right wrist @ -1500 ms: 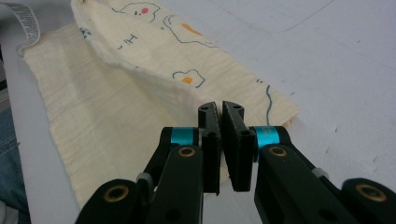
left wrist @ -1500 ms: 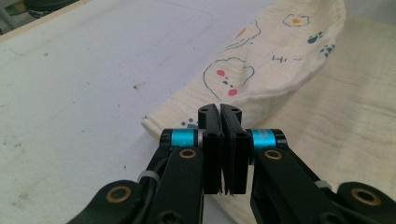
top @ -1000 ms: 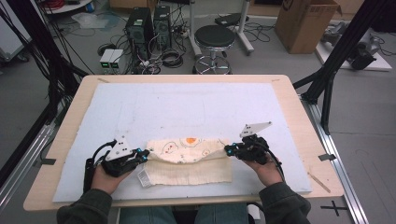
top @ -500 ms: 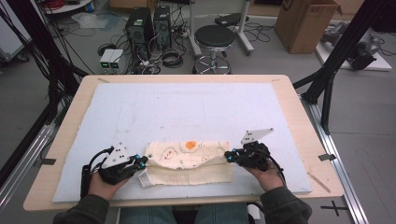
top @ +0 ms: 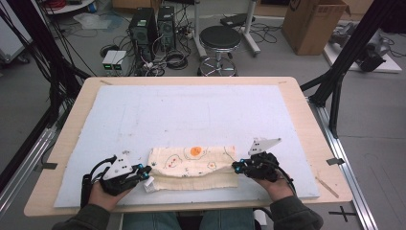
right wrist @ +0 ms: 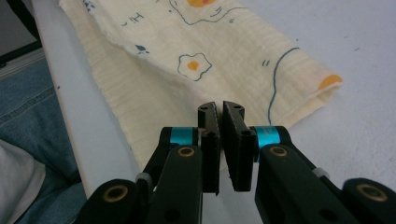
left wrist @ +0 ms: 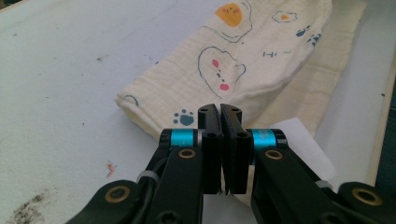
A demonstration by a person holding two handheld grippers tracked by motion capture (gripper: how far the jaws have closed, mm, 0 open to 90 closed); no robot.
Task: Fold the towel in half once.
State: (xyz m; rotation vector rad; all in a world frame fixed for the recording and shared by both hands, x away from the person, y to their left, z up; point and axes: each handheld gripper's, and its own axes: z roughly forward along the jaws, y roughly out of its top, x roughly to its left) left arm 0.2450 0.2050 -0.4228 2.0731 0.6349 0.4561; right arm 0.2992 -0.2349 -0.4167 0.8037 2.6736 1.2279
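- Soft yellow cloth lies folded near your edge of the white mat, between your two grippers.
- Left gripper is pinched shut, maybe on the cloth's corner; it is hard to see.
- Right gripper is pinched shut at the other end.
- Pull unevenly and the fold could slip open.

Grey floor, black stool, cardboard box

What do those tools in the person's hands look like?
Each gripper, left gripper and right gripper, is black with two flat jaws, bright blue bands beside them, brass-coloured rivets, a grey three-cornered plate on top and a black cable. The sleeves are dark green.
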